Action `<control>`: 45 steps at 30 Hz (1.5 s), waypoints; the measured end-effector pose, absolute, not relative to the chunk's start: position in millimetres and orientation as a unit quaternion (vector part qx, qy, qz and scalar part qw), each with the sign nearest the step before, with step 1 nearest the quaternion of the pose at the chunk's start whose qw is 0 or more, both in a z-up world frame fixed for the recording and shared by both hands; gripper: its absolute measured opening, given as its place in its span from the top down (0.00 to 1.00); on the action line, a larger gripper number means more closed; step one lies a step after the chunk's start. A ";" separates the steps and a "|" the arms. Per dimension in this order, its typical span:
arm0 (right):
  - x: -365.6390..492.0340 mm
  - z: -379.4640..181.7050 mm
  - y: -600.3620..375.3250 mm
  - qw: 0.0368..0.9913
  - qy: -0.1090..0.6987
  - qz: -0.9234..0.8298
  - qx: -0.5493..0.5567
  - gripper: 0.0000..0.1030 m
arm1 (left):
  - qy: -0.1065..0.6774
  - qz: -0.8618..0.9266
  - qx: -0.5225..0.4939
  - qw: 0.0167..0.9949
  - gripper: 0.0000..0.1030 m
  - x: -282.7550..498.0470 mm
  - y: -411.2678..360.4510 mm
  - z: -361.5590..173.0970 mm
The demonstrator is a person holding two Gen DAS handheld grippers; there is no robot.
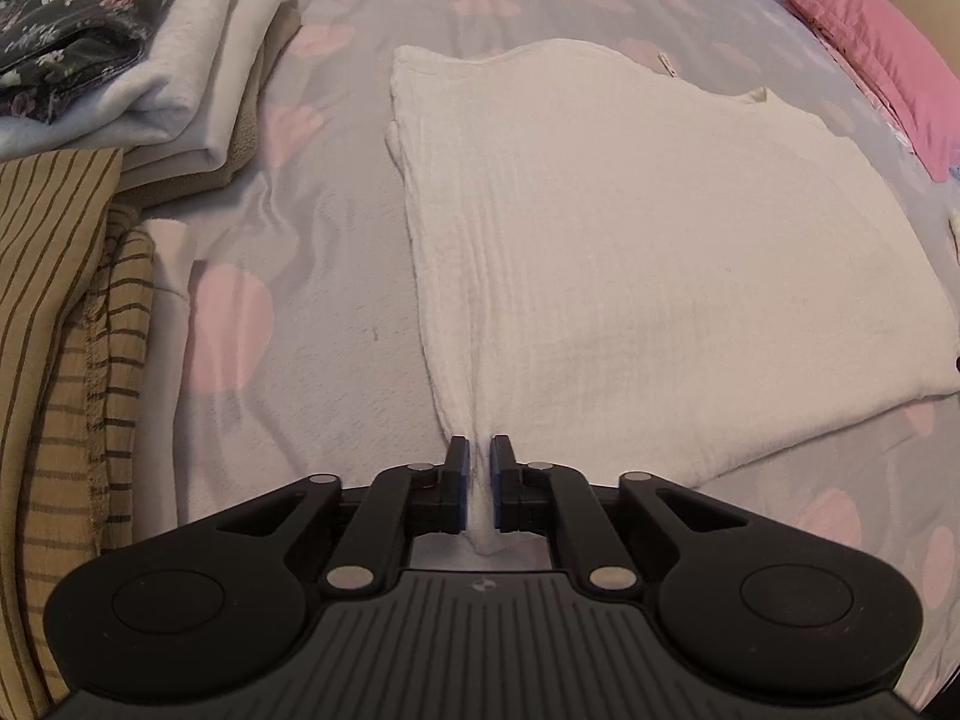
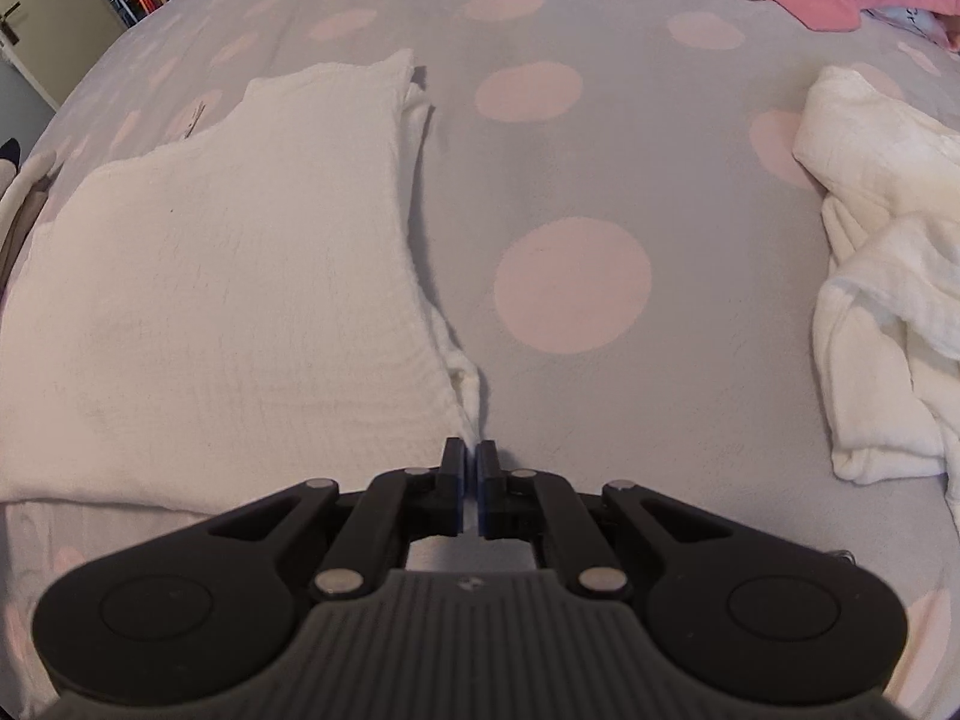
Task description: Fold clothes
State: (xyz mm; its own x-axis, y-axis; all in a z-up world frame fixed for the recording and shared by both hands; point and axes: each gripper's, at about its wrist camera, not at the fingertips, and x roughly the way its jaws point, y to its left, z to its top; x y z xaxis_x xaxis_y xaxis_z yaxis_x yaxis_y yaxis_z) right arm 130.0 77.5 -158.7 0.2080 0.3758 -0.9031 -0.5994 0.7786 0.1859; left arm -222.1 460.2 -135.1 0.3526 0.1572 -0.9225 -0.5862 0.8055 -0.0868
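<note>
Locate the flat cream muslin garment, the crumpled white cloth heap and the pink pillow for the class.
flat cream muslin garment [image 1: 630, 252], left wrist view, middle of its top layer.
crumpled white cloth heap [image 2: 888, 276], right wrist view, centre of the bunched folds.
pink pillow [image 1: 870, 42], left wrist view, its upper face.

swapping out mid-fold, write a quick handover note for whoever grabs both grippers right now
Left gripper: shut on the near left corner of the white crinkled cotton garment.
Right gripper: shut on its near right corner.
Garment lies flat on the grey bedspread with pink dots, sides already folded in.
Left: fold it over, then the crumpled white cloth.
Folded pile is at far left.
</note>
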 end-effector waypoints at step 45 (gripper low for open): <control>-17.0 -223.8 144.7 0.733 0.082 0.336 -0.586 0.66 | 0.467 0.228 0.317 0.793 0.76 -191.1 335.8 -200.5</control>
State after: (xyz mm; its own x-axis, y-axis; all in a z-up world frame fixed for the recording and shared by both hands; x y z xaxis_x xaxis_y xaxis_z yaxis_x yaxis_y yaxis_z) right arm -17.0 144.7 -223.8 0.7601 0.3965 -0.5148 -0.5894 0.0871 -0.8032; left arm -191.1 335.8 -200.5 0.4594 0.6582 -0.5964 -0.0662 0.6950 0.7160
